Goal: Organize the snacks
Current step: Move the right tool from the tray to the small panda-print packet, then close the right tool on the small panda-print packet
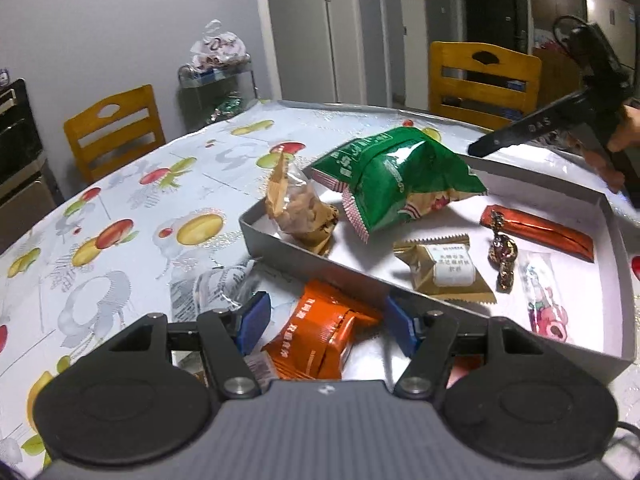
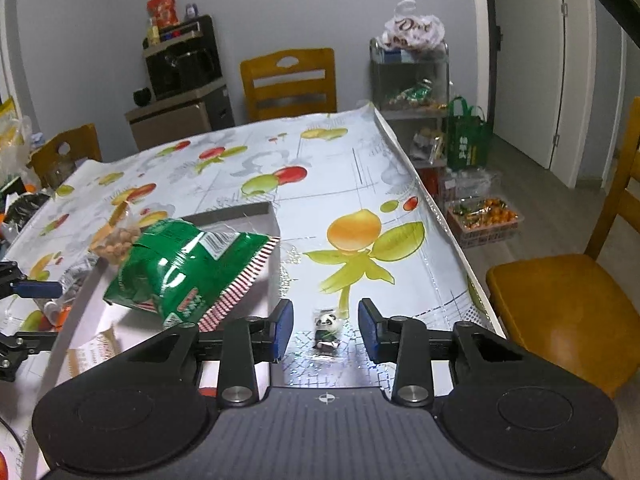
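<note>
A grey shallow box [image 1: 312, 258] on the fruit-print table holds a green snack bag [image 1: 392, 178], a clear bag of nuts [image 1: 300, 208], a gold packet [image 1: 444, 272], a red-orange bar [image 1: 540, 232], a foil candy [image 1: 504, 256] and a pink-print packet [image 1: 548, 300]. My left gripper [image 1: 328, 322] is open around an orange packet [image 1: 320, 332] lying on the table just outside the box. My right gripper [image 2: 325, 330] is open over a small panda candy [image 2: 328, 330] on the table, right of the box [image 2: 240, 214]. The green bag also shows in the right wrist view [image 2: 188, 272].
Wooden chairs [image 1: 116, 128] [image 2: 560, 300] stand around the table. A clear wrapper [image 1: 224, 280] lies left of the orange packet. A metal rack with bags [image 2: 412, 76] and a crate of oranges [image 2: 484, 216] stand beyond the table's right edge [image 2: 440, 216].
</note>
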`<state>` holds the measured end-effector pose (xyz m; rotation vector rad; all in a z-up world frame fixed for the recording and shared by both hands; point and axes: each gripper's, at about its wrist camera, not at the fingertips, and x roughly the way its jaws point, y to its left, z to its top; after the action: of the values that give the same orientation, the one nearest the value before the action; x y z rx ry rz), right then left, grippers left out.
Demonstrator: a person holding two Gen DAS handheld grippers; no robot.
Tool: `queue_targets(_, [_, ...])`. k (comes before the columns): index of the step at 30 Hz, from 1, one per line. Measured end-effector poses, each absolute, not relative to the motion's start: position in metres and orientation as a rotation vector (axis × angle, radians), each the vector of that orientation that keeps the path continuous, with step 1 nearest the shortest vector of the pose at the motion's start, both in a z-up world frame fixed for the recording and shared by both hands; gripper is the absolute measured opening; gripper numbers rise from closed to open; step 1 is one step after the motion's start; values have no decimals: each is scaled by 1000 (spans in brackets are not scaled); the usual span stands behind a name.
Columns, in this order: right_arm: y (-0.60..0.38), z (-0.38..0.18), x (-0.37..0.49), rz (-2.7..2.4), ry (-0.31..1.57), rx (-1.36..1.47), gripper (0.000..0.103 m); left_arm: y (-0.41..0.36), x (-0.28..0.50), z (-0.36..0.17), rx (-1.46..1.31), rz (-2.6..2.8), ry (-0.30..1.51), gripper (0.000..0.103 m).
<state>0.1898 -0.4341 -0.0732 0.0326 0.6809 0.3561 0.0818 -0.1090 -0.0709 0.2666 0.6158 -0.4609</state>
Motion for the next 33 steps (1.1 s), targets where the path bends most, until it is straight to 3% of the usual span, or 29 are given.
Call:
queue_targets(3, [-434,-77,197,377,712,26,30,-109,83,-73,280,-493,622,63])
queue_targets(10, [-431,-83,214,454,806,-7,30,-109,88,-78,312,-551,633,63])
queue_targets(23, [-429,-85,213,449,786,-85,28,-104,101,-89,257,-561,676,63])
queue_targets(26, [-431,-87,212,442,779,-80,23,-102,102,-91,231,-558,680,63])
queue_targets(33, [-432,-88,207,404,761,-90,19,-98,102,-92,171,-556,698,56])
